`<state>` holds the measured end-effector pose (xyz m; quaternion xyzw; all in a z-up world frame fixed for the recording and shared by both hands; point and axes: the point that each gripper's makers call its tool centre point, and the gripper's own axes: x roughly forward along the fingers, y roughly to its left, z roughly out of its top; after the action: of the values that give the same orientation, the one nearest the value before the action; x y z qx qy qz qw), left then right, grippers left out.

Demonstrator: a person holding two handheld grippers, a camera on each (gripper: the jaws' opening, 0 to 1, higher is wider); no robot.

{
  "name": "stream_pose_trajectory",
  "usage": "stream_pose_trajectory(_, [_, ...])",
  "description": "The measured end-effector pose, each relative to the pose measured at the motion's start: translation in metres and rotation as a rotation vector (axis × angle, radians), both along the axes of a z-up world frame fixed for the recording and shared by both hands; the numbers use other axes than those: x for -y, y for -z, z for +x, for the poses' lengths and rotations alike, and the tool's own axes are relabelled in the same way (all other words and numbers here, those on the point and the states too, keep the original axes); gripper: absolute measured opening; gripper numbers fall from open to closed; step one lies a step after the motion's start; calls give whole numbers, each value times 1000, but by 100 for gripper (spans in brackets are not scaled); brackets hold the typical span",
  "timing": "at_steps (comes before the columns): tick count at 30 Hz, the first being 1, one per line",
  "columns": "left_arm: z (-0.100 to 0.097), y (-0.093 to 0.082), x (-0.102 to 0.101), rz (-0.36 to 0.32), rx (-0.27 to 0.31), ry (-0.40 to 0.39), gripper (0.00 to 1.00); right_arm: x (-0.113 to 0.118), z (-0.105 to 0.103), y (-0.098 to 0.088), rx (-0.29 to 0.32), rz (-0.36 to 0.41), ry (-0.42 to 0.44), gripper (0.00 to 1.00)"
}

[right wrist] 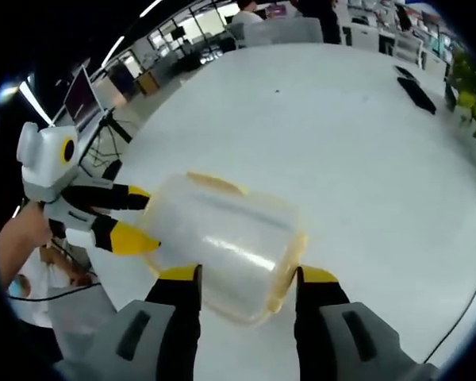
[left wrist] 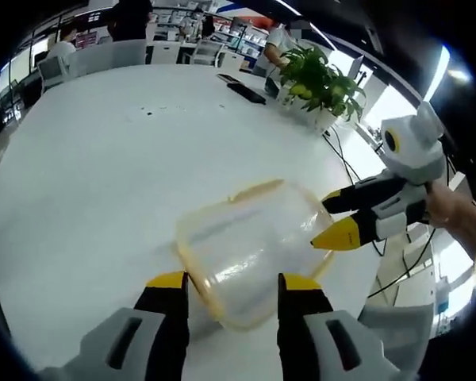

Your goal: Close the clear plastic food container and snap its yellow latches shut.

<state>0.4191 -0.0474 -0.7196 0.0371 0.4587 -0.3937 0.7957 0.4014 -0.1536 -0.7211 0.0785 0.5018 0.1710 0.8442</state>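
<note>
The clear plastic food container [left wrist: 250,250] lies on the white desk [left wrist: 103,175], its yellow-rimmed lid end turned toward the left gripper [left wrist: 232,295]. That gripper's yellow-tipped jaws stand spread, one on each side of the container's near end, and the container reaches down between them; whether they press on it cannot be told, but they look released rather than clenched. In the left gripper view the right gripper [left wrist: 333,220] comes in from the right, its two yellow tips parted at the container's far right edge, with a person's hand [left wrist: 452,214] behind it. A yellow latch [left wrist: 258,189] shows along the container's far side. Well beyond the container, at the far edge of the desk, stand a potted plant [left wrist: 321,83] and a dark flat object [left wrist: 246,93].

In the right gripper view the container [right wrist: 222,242] lies just ahead of the right gripper [right wrist: 246,278], whose jaws are likewise spread to either side of the container's near end. The left gripper [right wrist: 139,218] enters from the left, its tips apart and close against the container's left side, held by a hand [right wrist: 16,238]. A yellow latch [right wrist: 214,184] lies on the container's upper side.
</note>
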Motion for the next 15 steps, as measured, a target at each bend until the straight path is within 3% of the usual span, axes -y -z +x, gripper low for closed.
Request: stream_pose_trajectory(15, [-11,-1,-23,-4,-9,-7,37,-18,-13,0,-3,3,-3,44])
